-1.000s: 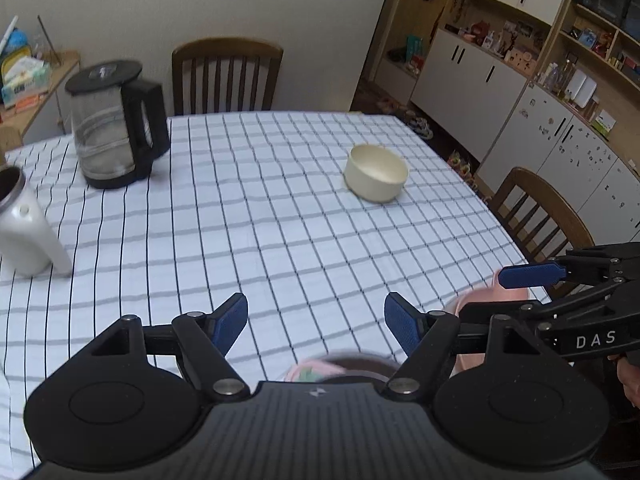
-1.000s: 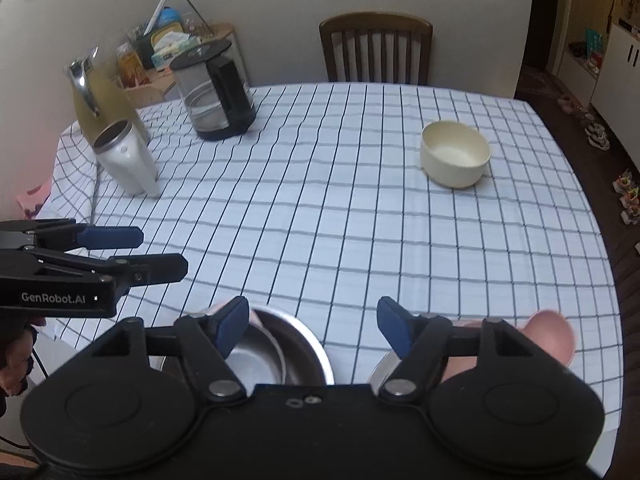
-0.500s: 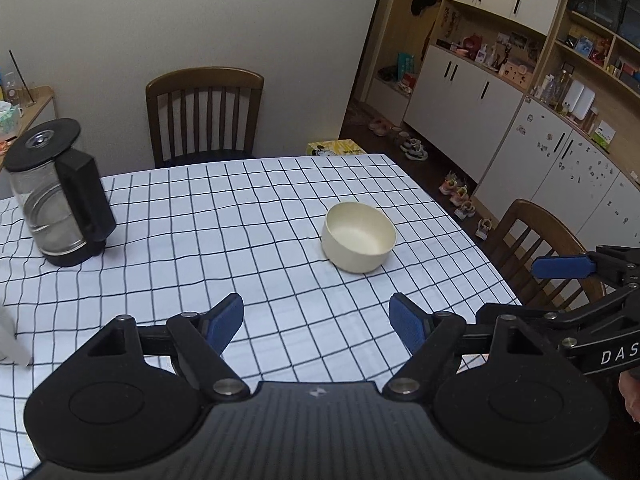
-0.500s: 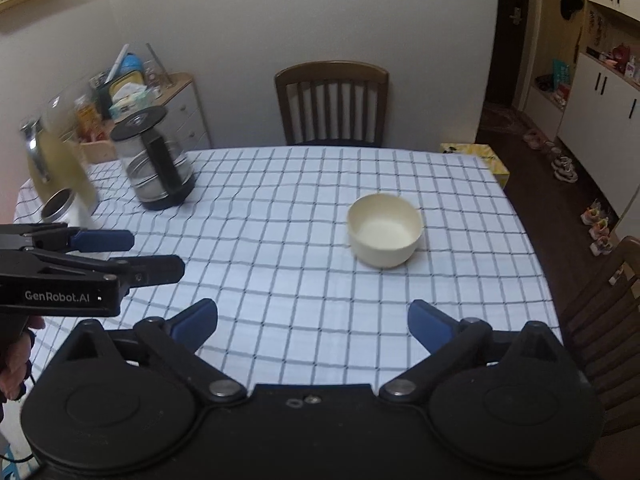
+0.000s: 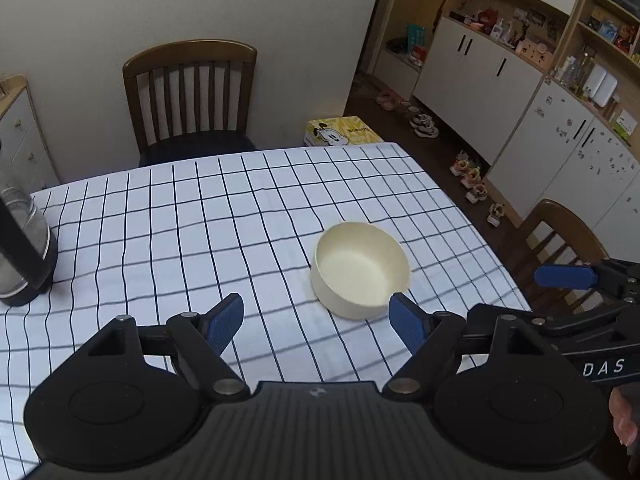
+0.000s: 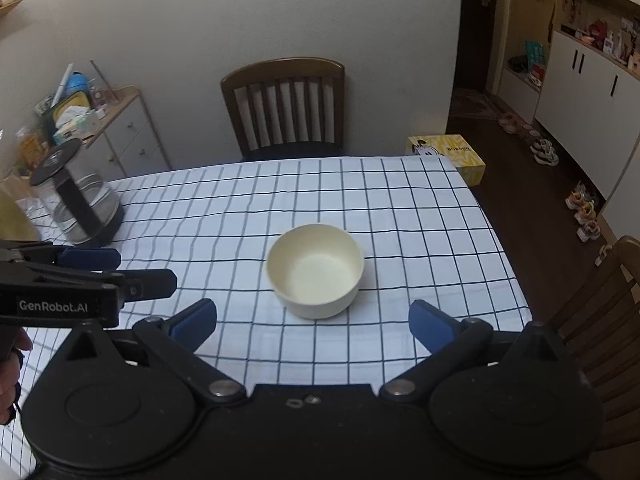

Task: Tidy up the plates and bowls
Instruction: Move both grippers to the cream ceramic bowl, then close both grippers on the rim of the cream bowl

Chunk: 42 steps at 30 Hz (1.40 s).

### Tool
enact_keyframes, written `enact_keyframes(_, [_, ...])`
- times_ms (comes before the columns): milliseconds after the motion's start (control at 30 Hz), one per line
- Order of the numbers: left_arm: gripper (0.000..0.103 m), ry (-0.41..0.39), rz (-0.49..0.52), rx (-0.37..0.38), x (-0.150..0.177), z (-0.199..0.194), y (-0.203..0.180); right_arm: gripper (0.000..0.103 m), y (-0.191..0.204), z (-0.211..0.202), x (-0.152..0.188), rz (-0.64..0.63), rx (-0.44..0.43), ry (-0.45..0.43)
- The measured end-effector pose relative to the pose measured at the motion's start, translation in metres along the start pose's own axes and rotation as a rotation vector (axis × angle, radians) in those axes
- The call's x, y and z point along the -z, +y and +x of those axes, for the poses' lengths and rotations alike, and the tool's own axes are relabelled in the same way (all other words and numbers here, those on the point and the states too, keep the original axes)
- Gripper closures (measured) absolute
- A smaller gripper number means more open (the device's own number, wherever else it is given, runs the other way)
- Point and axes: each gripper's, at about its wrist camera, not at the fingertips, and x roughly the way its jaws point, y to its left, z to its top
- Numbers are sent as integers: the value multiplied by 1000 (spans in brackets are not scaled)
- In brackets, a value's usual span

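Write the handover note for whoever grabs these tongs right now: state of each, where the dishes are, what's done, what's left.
Left tongs: open, empty, above the table's near side.
Right tongs: open wider, empty, lined up on the cream bowl.
The bowl stands upright and empty on the checked tablecloth, toward the right half, touching nothing. It is the only dish in view now; no plates show.
Glass kettle stands at the far left, out of the way.
Done: cannot judge from these views.
Left: grasp the bowl, probably with the right tongs, and put it with the other dishes.
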Motion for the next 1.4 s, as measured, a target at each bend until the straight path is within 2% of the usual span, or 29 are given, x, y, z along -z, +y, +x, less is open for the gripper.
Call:
enact_keyframes(167, [23, 23, 1, -36, -18, 37, -3, 0, -16, 35, -11, 45, 14, 55])
enact_keyframes(333, [23, 41, 20, -61, -29, 69, -6, 2, -24, 63, -21, 26, 40, 72])
enact_keyframes(700, [24, 130, 42, -72, -31, 131, -1, 17, -39, 120, -31, 79, 81, 154])
enact_keyframes(767, [31, 146, 44, -59, -31, 138, -2, 27, -44, 130, -31, 112, 72, 178])
enact_keyframes(900, [43, 170, 65, -55, -28, 149, -5, 33, -52, 145, -31, 160, 69, 208])
enact_keyframes(967, [52, 184, 71, -58, -26, 155, -6, 41, -53, 150, -31, 170, 63, 216])
enact_keyframes(1000, [55, 192, 69, -53, -26, 158, -5, 42, -53, 151, -30, 171, 59, 221])
enact_keyframes(1067, [67, 206, 64, -46, -25, 163, -5, 46, -53, 155, -29, 175, 50, 227])
enact_keyframes(1167, [70, 213, 66, -49, -23, 167, -6, 49, -51, 160, -26, 169, 48, 236])
enact_keyframes(1233, [75, 213, 70, -50, -23, 168, -7, 60, -49, 161, -26, 162, 51, 236])
enact_keyframes(1400, [86, 214, 52, -28, -24, 168, -9, 73, -43, 162, -25, 160, 42, 239])
